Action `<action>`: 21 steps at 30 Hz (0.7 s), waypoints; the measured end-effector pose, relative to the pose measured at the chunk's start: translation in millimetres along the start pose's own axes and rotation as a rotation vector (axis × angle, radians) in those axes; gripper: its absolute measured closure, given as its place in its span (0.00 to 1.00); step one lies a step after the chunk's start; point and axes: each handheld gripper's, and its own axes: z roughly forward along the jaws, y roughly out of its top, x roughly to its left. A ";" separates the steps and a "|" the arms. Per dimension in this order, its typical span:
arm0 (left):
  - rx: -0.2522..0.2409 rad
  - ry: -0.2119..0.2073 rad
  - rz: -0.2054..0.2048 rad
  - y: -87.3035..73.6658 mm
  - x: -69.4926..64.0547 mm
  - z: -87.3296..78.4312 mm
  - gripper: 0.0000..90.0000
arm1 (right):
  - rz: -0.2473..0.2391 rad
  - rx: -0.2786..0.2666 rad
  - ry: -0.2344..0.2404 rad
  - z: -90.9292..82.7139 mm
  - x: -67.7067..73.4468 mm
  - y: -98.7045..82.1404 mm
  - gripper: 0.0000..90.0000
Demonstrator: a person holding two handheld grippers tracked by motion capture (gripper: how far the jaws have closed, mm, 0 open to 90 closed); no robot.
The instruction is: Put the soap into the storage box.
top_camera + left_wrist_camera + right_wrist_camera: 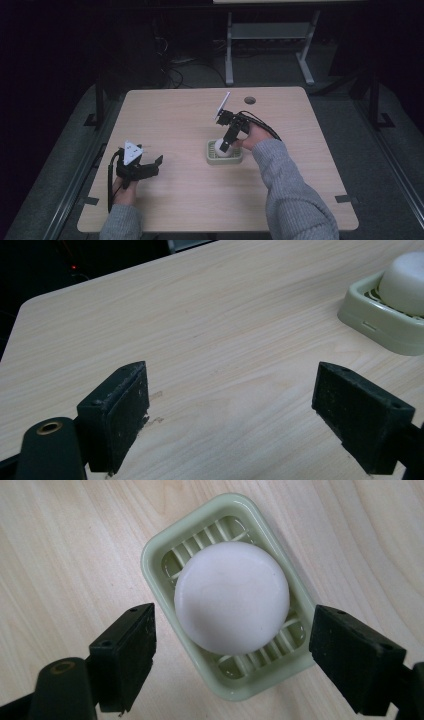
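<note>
On the light wooden table, slightly right of centre and toward the person's side, sits a pale green soap dish. It is a shallow rectangular tray with rounded corners and a raised rim, and its floor is a slatted grid of bars that shows in the right gripper view around the edges of what it holds. Resting in the dish is a single round white soap bar, smooth and domed, lying on the slats and covering most of the grid; slats stay visible at the dish's two short ends. The soap sits inside the rim and does not overhang it.

Directly above the dish, the right gripper points down at it, held by the person's right hand in a grey sleeve. Its two black jaws stand wide apart, one on each side of the soap, and neither touches the soap or the dish as far as the view shows; nothing is held between them.

Near the table's left edge, well apart from the dish, the left gripper lies low over bare wood, with its jaws spread wide and nothing between them. From its own view the dish and soap appear at the upper right, off beyond its jaw.
</note>
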 end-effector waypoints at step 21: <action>-0.001 -0.004 0.003 0.1 -0.4 0.1 0.17 | 0.016 -0.039 -0.008 -26.0 3.8 -21.5 0.21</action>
